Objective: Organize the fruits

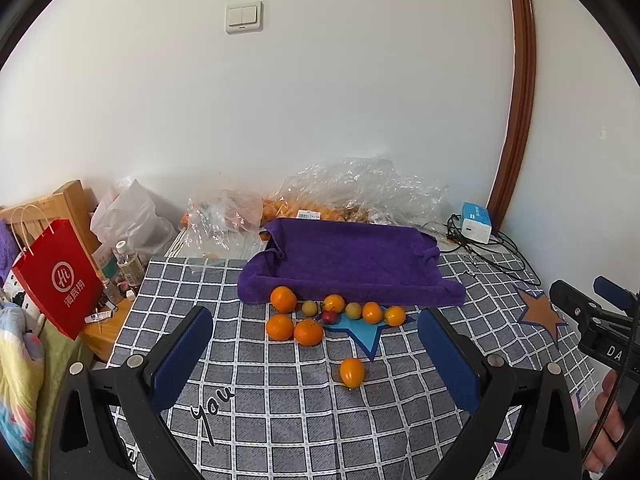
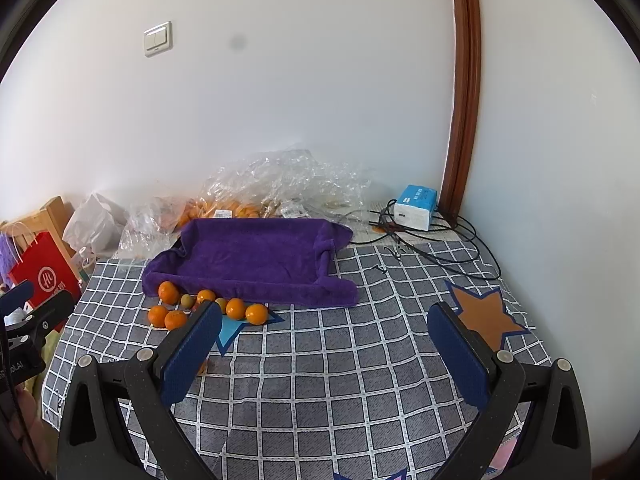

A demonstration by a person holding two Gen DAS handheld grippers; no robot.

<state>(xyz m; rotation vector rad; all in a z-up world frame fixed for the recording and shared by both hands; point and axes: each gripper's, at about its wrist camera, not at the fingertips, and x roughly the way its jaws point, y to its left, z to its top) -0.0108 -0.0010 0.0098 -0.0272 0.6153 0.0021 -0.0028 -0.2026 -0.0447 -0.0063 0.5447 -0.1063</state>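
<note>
Orange lone fruit point(image 1: 352, 372) lies at twelve o'clock between my left claw's point(image 1: 316, 356) released fingers, nearer than my right claw point(image 2: 324, 354), also released.

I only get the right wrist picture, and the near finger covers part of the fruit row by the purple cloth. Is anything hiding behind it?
Observer: Yes. The left wrist view shows a small red fruit in the row of fruit.
Operator: Any fruit away from that row?
Observer: One orange fruit lies alone on the checked cloth, nearer the grippers than the row.
Operator: Is the other gripper holding something?
Observer: No. The left gripper is wide open, with nothing between its fingers.
</note>
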